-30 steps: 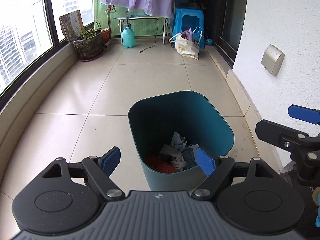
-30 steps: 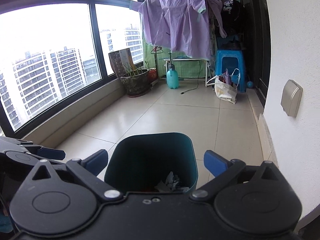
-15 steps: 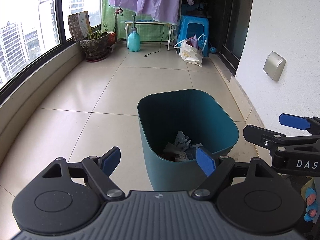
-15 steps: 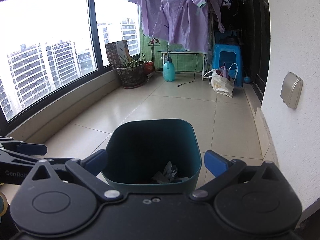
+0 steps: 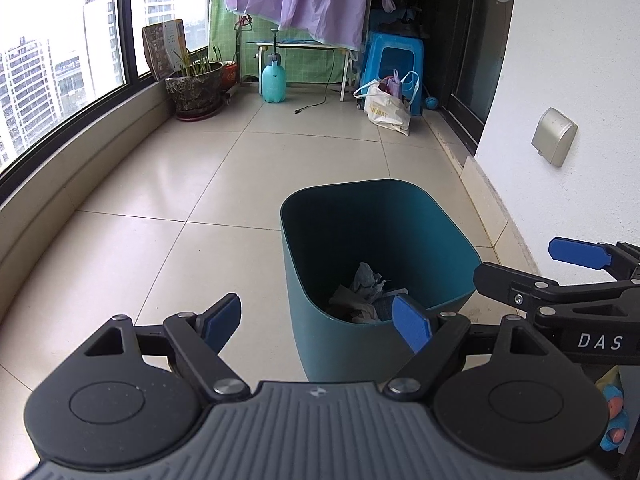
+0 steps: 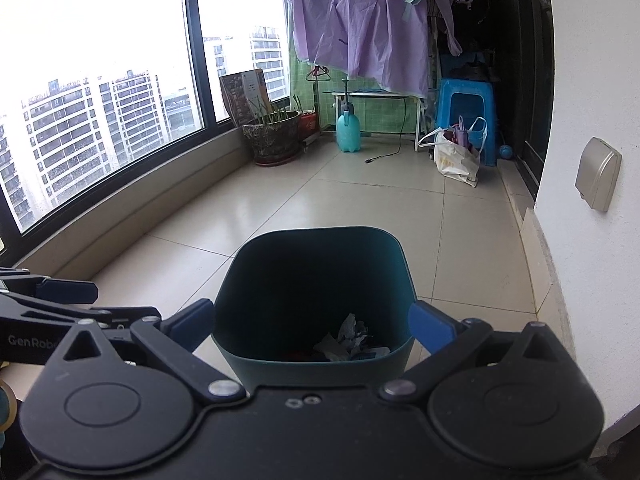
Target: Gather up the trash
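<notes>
- Tongs, left (image 5: 318, 318): blue-padded fingers spread wide, nothing between them, held above the near rim of the bin.
- Tongs, right (image 6: 312, 322): also spread wide and empty; the bin's near wall fills the gap between the fingers.
- Right tongs show at the right edge of the left wrist view, beside the bin.
- Teal bin (image 5: 460, 240) stands upright on the tiled floor (image 5: 200, 184), near the white wall (image 5: 580, 60).
- Trash (image 5: 366, 294): crumpled white and bluish paper lying at the bottom of the bin, with something reddish beside it in the right wrist view.
- Further back: plant pot (image 6: 274, 136), teal spray bottle (image 6: 347, 130), blue stool (image 6: 466, 112), white bag (image 6: 456, 158), purple garment (image 6: 360, 28) hanging.
</notes>
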`<state>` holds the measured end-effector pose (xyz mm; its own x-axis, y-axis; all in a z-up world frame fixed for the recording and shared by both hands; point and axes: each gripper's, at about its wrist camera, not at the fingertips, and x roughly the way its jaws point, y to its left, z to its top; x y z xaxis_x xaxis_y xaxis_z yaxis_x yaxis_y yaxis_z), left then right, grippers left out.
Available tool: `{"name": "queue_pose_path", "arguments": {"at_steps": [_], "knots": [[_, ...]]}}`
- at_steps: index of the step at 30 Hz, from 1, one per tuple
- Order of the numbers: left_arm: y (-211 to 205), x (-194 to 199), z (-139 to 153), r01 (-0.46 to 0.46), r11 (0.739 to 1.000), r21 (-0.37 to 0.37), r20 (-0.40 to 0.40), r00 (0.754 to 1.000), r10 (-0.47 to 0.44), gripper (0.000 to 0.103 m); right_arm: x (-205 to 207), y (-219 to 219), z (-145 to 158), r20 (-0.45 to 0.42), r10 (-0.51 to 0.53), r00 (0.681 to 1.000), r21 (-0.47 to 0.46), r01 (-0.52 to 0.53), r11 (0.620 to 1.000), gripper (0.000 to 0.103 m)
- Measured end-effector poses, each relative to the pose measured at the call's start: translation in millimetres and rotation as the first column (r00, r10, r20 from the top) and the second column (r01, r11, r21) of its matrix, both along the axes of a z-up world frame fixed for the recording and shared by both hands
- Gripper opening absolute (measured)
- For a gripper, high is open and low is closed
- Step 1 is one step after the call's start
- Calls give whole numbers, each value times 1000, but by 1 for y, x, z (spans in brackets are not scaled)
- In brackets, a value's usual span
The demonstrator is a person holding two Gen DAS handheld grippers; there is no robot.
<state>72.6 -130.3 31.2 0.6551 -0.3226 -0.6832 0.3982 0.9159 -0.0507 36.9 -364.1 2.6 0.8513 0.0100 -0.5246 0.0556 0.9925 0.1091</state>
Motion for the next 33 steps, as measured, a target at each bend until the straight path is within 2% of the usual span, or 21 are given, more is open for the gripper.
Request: {"name": "queue_pose_path", "arguments": {"at_steps": [12,33], "knots": [[-1,-3,1,-5,1000,0,22,1000,5,83,-2,0,-3,-14,26,1000,19,-26,999,103],[1,1,-2,-21,1000,-5,6,1000,21,83,0,0,-1,-35,35,999,22,-35,999,103]]}}
